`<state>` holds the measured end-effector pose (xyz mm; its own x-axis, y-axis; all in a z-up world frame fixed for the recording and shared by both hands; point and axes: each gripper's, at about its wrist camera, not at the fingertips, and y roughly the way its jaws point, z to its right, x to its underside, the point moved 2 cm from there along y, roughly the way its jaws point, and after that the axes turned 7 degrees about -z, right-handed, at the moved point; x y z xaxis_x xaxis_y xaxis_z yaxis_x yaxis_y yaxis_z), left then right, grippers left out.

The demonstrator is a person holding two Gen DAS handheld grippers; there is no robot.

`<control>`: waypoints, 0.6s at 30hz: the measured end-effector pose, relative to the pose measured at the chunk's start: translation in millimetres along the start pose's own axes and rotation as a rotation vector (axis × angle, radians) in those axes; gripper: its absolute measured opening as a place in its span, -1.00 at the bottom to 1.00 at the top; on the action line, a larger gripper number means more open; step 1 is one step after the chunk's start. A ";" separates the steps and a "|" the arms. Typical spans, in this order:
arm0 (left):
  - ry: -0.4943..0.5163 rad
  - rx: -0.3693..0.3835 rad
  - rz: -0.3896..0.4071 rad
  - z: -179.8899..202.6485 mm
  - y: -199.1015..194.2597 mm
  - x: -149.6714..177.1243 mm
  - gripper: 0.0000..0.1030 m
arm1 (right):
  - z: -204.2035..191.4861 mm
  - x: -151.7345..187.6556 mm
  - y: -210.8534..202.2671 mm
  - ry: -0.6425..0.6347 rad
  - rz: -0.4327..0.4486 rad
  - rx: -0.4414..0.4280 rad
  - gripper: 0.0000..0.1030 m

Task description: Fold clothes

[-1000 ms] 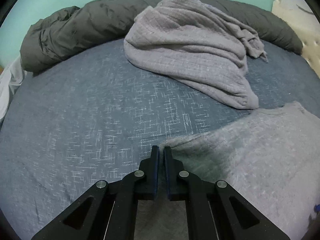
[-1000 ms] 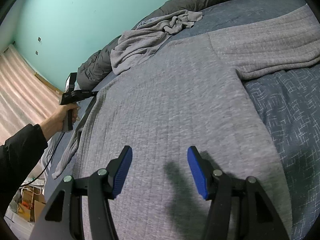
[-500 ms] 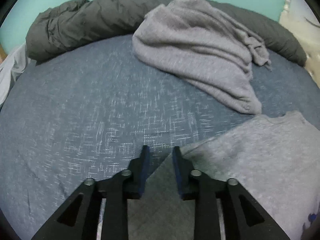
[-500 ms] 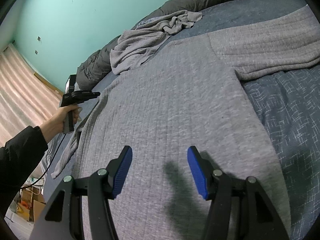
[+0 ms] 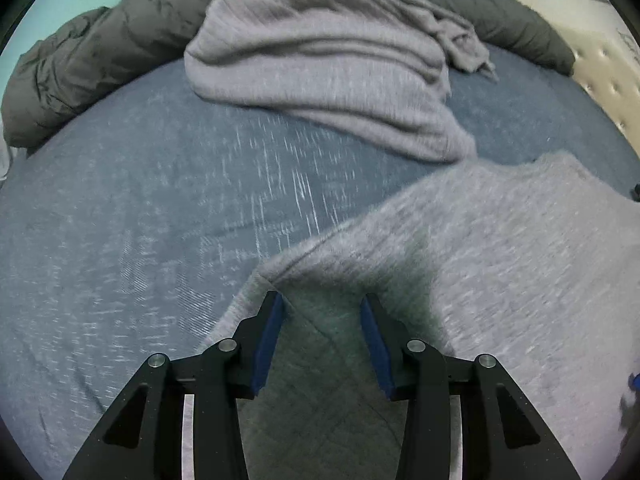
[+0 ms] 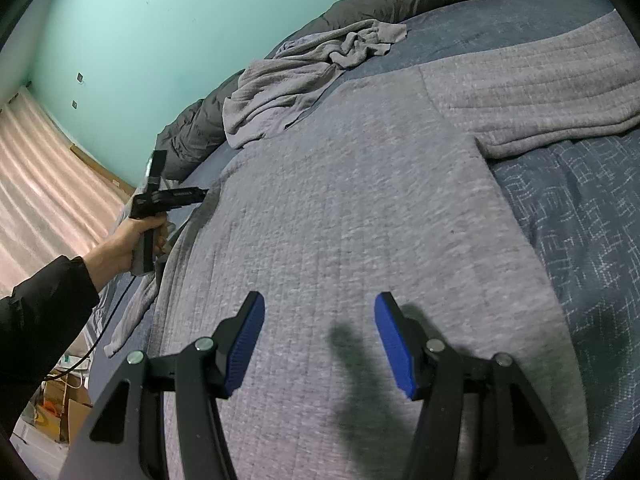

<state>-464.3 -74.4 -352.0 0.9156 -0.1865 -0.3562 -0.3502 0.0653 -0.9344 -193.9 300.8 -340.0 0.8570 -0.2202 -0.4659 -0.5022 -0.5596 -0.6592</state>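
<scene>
A grey knit sweater (image 6: 352, 208) lies spread flat on the blue bed, one sleeve (image 6: 532, 100) stretched to the right. My right gripper (image 6: 320, 306) hovers open over its lower body, nothing between the blue pads. In the left wrist view my left gripper (image 5: 322, 304) stands open just above the sweater's shoulder corner (image 5: 460, 248), with cloth lying below the gap and not pinched. The right wrist view shows the left gripper (image 6: 176, 196) held in a hand at the sweater's left edge. A second grey garment (image 5: 328, 64) lies crumpled further up the bed.
A dark grey duvet (image 5: 92, 56) is rolled along the far side of the bed (image 5: 140, 220) against a teal wall (image 6: 160, 32). A cream padded headboard (image 5: 600, 60) stands at the right. Beyond the bed's left edge are a curtain (image 6: 44, 184) and boxes on the floor (image 6: 64, 408).
My left gripper was shut on the sweater's corner a second ago; it has opened wide, let the cloth go and moved forward over it. The right gripper has stayed still and open.
</scene>
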 end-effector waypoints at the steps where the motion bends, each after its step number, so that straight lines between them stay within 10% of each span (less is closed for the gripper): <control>1: -0.001 -0.005 0.004 0.5 1.5 1.0 -0.25 | -0.4 -0.2 0.2 -0.001 0.000 -0.001 0.13; 4: -0.023 -0.034 0.016 -4.4 1.5 2.9 -0.85 | -0.3 0.1 0.6 -0.001 -0.001 -0.002 0.13; 18: -0.173 -0.089 0.060 -39.3 -12.6 -14.6 -0.89 | 0.9 1.4 0.0 0.000 -0.005 -0.004 0.13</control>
<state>-481.1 -111.0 -334.8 0.9103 -0.0135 -0.4136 -0.4138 -0.0169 -0.9102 -192.9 301.1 -341.2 0.8593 -0.2180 -0.4627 -0.4979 -0.5638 -0.6589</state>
